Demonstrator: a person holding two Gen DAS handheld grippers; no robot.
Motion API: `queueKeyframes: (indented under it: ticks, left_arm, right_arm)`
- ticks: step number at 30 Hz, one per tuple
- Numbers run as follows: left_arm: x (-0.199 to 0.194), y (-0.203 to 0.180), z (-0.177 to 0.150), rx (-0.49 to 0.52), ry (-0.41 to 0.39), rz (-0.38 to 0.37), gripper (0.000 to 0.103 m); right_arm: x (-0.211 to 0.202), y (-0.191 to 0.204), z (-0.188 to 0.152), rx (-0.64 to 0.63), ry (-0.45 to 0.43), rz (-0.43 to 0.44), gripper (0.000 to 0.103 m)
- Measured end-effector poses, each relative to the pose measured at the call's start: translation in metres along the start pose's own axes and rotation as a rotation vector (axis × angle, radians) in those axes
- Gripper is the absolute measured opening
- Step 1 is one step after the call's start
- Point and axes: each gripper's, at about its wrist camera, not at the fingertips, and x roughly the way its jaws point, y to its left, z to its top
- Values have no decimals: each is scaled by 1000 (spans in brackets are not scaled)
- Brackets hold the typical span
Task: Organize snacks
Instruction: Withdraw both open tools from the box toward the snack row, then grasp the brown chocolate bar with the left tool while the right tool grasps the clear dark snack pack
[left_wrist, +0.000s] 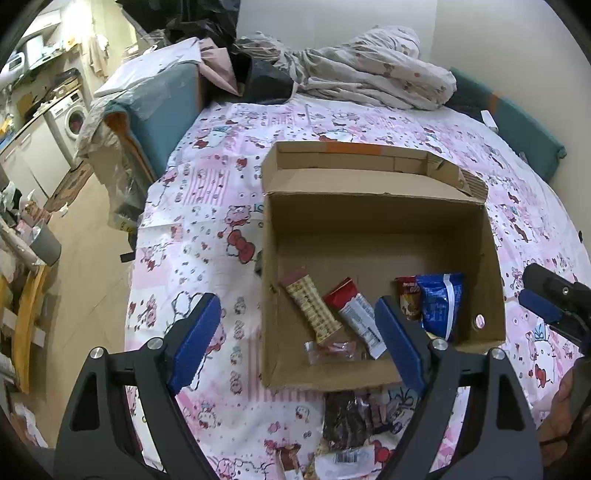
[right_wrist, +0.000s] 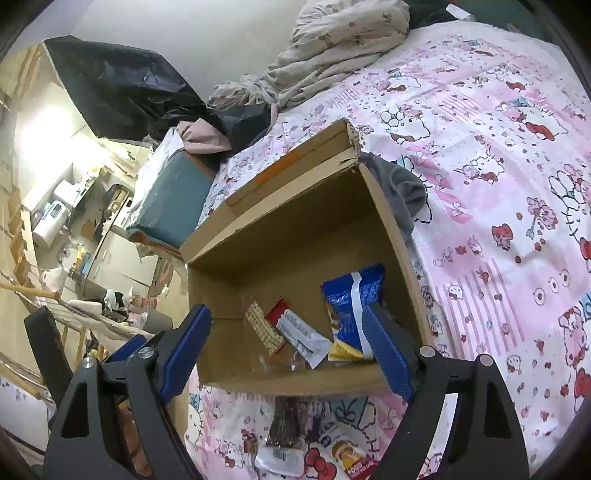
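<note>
An open cardboard box (left_wrist: 376, 218) lies on the pink patterned bedspread and also shows in the right wrist view (right_wrist: 295, 221). Inside lie a wafer bar (left_wrist: 312, 308), a red and white packet (left_wrist: 356, 315), a blue bag (left_wrist: 441, 301) (right_wrist: 351, 295), a brown packet (left_wrist: 408, 297) and a clear wrapper (left_wrist: 334, 350). Loose snacks, among them a dark bar (left_wrist: 345, 421) (right_wrist: 286, 421), lie on the bed before the box. My left gripper (left_wrist: 297, 339) is open and empty above the box's near edge. My right gripper (right_wrist: 286, 350) is open and empty over the box front.
A crumpled blanket (left_wrist: 369, 74) is heaped at the bed's far end. A teal cushion (left_wrist: 162, 110) sits at the bed's left corner. The bed's left edge drops to a floor with a washing machine (left_wrist: 72, 118) and clutter. A grey cloth (right_wrist: 402, 192) lies by the box's right side.
</note>
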Motion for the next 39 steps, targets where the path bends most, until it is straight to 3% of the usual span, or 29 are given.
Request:
queueKeyframes:
  ticks: [8, 12, 17, 21, 26, 31, 34, 39]
  left_arm:
    - [-20, 19, -22, -8, 1, -11, 83]
    - [-28, 27, -36, -15, -10, -25, 83]
    - [-27, 39, -60, -62, 42, -60, 83]
    - [-25, 47, -72, -107, 69, -67, 89]
    - [-21, 59, -82, -151, 97, -29, 89]
    - [-8, 70, -93, -218, 166, -55, 87]
    - [4, 70, -103, -234, 229, -71, 77]
    - [35, 65, -134, -275, 406, -108, 50]
  right_arm:
    - [-17, 12, -24, -49, -14, -16, 86]
    - [-28, 19, -37, -84, -34, -39, 99]
    - [-35, 18, -57, -80, -26, -97, 99]
    - [-35, 12, -75, -46, 24, -108, 99]
    - [-32, 0, -91, 24, 72, -121, 99]
    - [-17, -10, -95, 74, 124, -147, 99]
    - [-10, -12, -98, 85, 145, -155, 99]
    - [-3, -9, -99, 69, 161, -170, 99]
